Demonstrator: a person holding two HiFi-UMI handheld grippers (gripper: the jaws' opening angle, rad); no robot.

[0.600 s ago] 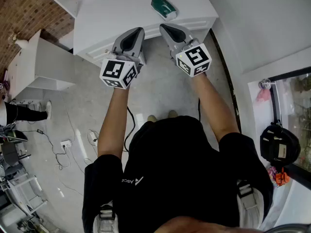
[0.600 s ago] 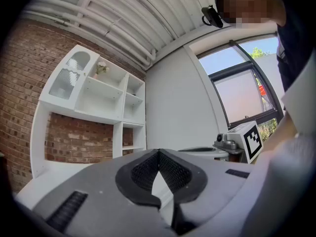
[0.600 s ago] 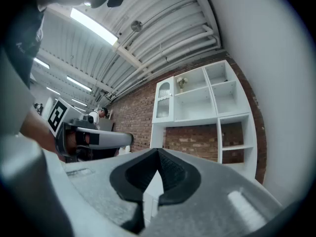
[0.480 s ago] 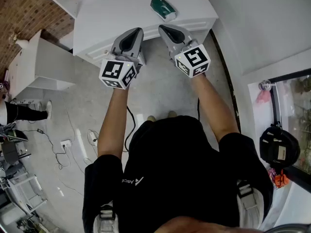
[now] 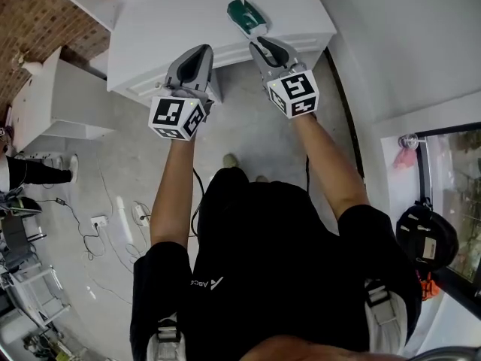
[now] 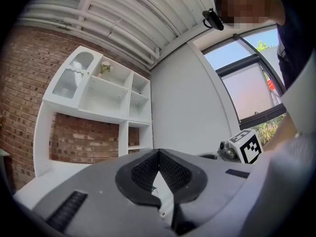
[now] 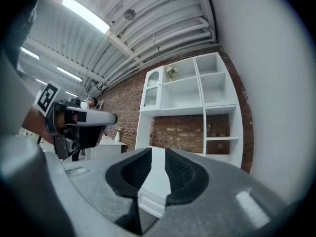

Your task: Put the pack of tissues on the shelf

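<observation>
Tissue pack (image 5: 246, 15) on cabinet (image 5: 169, 25), right gripper (image 5: 258, 44) level

We note a step forward: one shoe (image 5: 231, 159) now leads. The right hand-held gripper (image 5: 258, 43) has closed on the pack of tissues (image 5: 245, 13) on the desk (image 5: 173, 21), its tip now just short of it. The left hand-held gripper (image 5: 201, 50) has drifted leftward.

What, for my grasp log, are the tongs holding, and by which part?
Nothing is held: the left tongs are shut empty, the right tongs slightly apart, empty; the pack of tissues lies on the white cabinet.
</observation>
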